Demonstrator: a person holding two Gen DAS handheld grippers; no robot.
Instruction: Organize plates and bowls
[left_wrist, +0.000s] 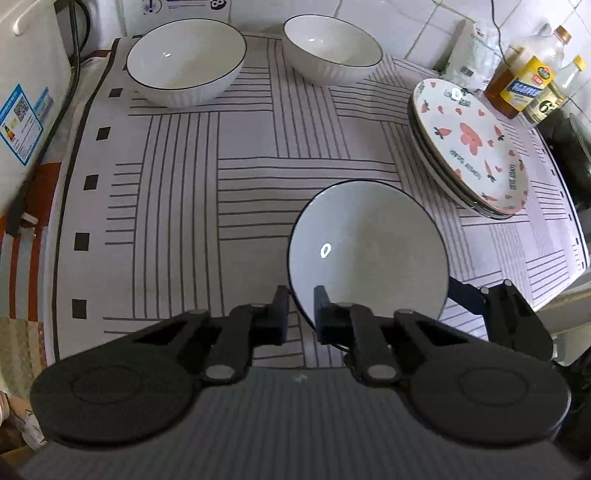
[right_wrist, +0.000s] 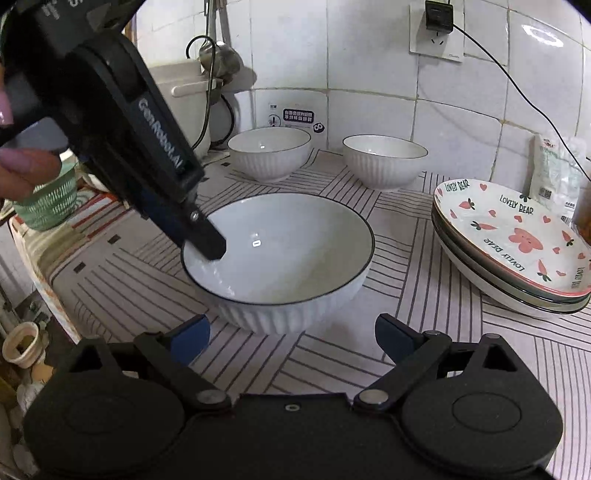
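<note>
A white ribbed bowl with a dark rim (left_wrist: 369, 251) (right_wrist: 280, 251) stands on the striped cloth. My left gripper (left_wrist: 301, 310) (right_wrist: 205, 240) is shut on its near-left rim, one finger inside the bowl and one outside. My right gripper (right_wrist: 293, 332) is open just in front of the same bowl, a finger to each side of its base and apart from it. Two more white bowls (left_wrist: 186, 62) (left_wrist: 332, 51) stand at the back by the wall. A stack of plates with pink prints (left_wrist: 469, 147) (right_wrist: 517, 240) sits at the right.
The striped cloth (left_wrist: 184, 206) covers the counter. Bottles (left_wrist: 524, 85) and a white bag (right_wrist: 554, 166) crowd the back right corner. A white appliance (left_wrist: 29, 92) borders the left side, with a green basket (right_wrist: 51, 199) near it. A cable hangs from the wall socket (right_wrist: 436, 33).
</note>
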